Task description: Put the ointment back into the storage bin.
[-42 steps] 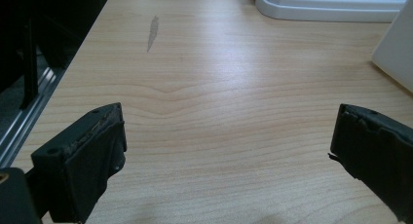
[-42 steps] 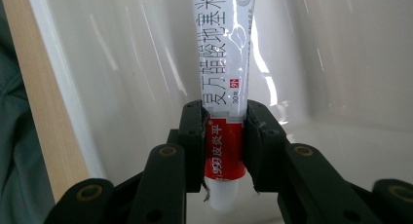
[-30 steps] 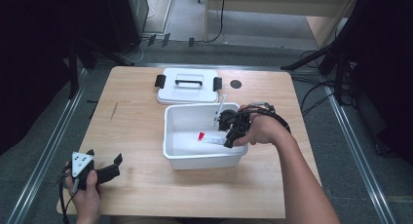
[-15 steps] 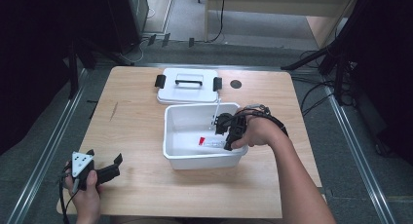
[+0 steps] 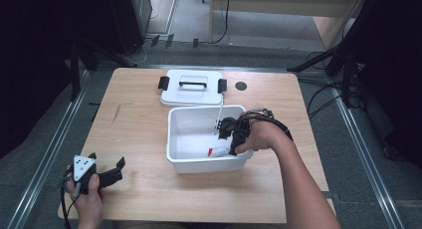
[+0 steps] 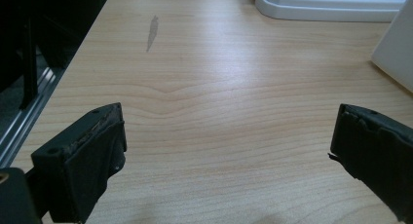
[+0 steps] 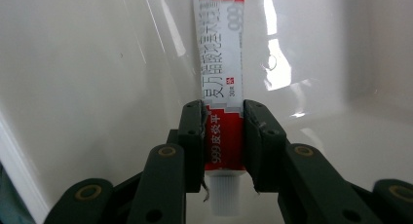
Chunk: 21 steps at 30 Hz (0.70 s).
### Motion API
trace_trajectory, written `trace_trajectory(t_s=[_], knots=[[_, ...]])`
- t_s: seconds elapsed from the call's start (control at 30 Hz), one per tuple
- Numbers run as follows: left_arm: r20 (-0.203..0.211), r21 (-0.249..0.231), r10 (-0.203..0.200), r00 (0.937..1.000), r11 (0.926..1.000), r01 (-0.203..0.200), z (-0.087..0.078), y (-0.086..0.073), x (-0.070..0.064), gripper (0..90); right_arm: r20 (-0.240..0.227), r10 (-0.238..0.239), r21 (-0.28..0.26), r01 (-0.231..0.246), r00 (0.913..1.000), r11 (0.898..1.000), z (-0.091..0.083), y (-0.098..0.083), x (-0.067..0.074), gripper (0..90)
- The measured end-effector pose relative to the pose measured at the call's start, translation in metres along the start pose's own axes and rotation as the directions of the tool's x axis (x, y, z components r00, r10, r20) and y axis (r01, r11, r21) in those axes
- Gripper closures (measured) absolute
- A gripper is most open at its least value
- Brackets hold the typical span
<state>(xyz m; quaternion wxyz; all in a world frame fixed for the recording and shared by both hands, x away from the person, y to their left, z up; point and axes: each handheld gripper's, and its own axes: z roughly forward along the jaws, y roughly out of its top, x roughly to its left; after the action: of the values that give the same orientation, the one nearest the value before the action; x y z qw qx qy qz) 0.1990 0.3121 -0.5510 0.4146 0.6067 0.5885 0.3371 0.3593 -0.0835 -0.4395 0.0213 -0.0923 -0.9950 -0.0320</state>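
Inside the white plastic bin [image 5: 174, 139] at table centre, the right gripper [image 5: 230, 139] hangs over the near wall w/ its jaws clenched on a tube of ointment [image 7: 220, 107]. From the high view the tube [image 5: 219, 151] is mostly hidden by the hand and gripper body; just a short red-and-white end shows by the bin's front wall, text unreadable at that size. Whether the tube touches the bin floor can't be told.

Right gripper view gives the detail: right gripper [image 7: 223, 136] pads press both sides of the tube's red band near the cap end. Tube is white w/ a red lower band, printed characters running lengthwise, ribbed white cap pointing toward the camera, partly cut off by the jaw linkage. Top end of the tube is cut off at the frame edge. Glare on the bin walls washes out some areas.

Left gripper [image 5: 107, 173] rests at the table's [image 5: 139, 114] near-left corner, jaws released, wide apart, nothing between them. Left gripper view has its pads [image 6: 95, 151] cropped at the edges. Lid [image 5: 191, 89] w/ black latches lies just behind the bin.
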Motion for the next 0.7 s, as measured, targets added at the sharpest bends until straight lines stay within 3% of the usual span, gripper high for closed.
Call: trace_trajectory(t_s=[0.7], knots=[[0.001,0.001,-0.001,1.0000,1.0000,0.001,0.0000,0.0000,0.0001,0.1,0.007,0.019,-0.002,-0.019,0.9998,1.000,-0.0016,-0.0007,-0.0008,72.2]])
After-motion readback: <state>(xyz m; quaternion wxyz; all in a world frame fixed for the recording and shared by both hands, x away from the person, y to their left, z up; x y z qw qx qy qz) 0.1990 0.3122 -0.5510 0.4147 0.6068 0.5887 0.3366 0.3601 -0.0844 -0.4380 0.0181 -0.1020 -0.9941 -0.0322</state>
